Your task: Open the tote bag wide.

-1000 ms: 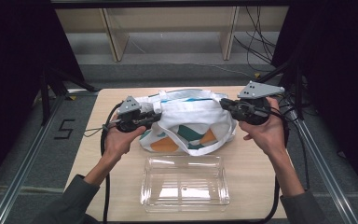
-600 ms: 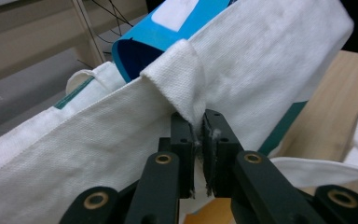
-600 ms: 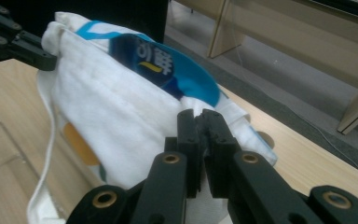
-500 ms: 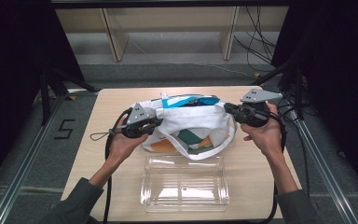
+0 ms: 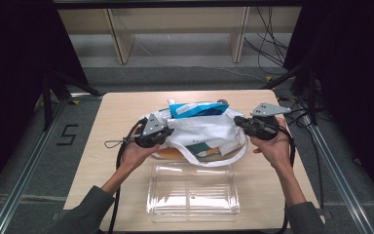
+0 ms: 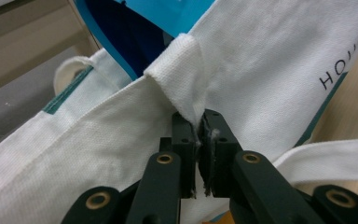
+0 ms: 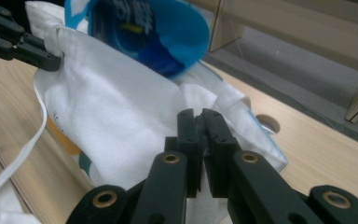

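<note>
Both claws, left claw [image 5: 168,130] and right claw [image 5: 237,122], clamped on tote bag [image 5: 204,134] rim at frame centre; judged next: set it down on worktop [image 5: 126,105], release

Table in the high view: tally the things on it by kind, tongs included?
Tongs: 2, left tongs and right tongs, each shut on the bag's rim
White tote bag: 1
Blue packet sticking out of the bag: 1
Clear plastic tray: 1
Total: 5
</note>
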Tool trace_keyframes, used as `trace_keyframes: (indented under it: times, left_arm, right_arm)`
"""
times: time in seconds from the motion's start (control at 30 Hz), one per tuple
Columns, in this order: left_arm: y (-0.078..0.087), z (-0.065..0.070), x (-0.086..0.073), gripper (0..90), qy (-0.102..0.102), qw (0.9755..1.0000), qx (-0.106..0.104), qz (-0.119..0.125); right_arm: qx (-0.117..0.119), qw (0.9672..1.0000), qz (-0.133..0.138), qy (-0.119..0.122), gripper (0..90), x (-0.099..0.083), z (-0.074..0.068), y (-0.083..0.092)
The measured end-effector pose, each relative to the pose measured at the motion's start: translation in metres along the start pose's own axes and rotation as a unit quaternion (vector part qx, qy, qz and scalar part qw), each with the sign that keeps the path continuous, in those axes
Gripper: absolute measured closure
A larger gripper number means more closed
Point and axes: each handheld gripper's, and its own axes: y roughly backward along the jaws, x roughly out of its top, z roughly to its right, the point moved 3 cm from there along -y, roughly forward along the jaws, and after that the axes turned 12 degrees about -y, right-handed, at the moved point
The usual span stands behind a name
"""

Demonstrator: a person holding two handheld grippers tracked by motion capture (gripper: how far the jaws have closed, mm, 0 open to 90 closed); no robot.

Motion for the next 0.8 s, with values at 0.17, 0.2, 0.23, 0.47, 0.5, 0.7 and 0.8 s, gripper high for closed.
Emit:
trace_keyframes:
  times: [0.17, 0.2, 0.23, 0.47, 0.5, 0.7, 0.8]
  left_arm:
    - [-0.016, 0.009, -0.014, 83.8, 0.01, 0.9997, -0.017, -0.016]
    - [-0.02, 0.01, -0.015, 83.8, 0.011, 0.9997, -0.017, -0.015]
    - [-0.023, 0.011, -0.016, 83.8, 0.006, 0.9997, -0.017, -0.016]
    - [-0.036, 0.017, -0.033, 83.7, -0.003, 0.9966, -0.054, -0.062]
    - [-0.037, 0.018, -0.035, 83.7, 0.0, 0.9966, -0.055, -0.061]
    - [-0.039, 0.024, -0.047, 83.7, 0.015, 0.9942, -0.082, -0.068]
    - [-0.036, 0.023, -0.047, 83.3, 0.032, 0.9926, -0.094, -0.069]
  right_arm:
    - [0.004, 0.9997, -0.022, -0.012, 86.8, -0.021, 0.009, -0.007]
    - [-0.004, 0.9998, -0.017, -0.004, 86.8, -0.027, 0.013, -0.011]
    - [-0.004, 0.9998, -0.017, -0.004, 86.8, -0.027, 0.013, -0.011]
    - [0.001, 0.9982, -0.055, -0.026, 86.9, -0.049, 0.023, -0.029]
    - [0.002, 0.9979, -0.059, -0.027, 86.9, -0.053, 0.024, -0.032]
    - [0.002, 0.9944, -0.101, -0.031, 88.0, -0.078, 0.025, -0.038]
    - [0.004, 0.9943, -0.105, -0.015, 88.0, -0.09, 0.028, -0.044]
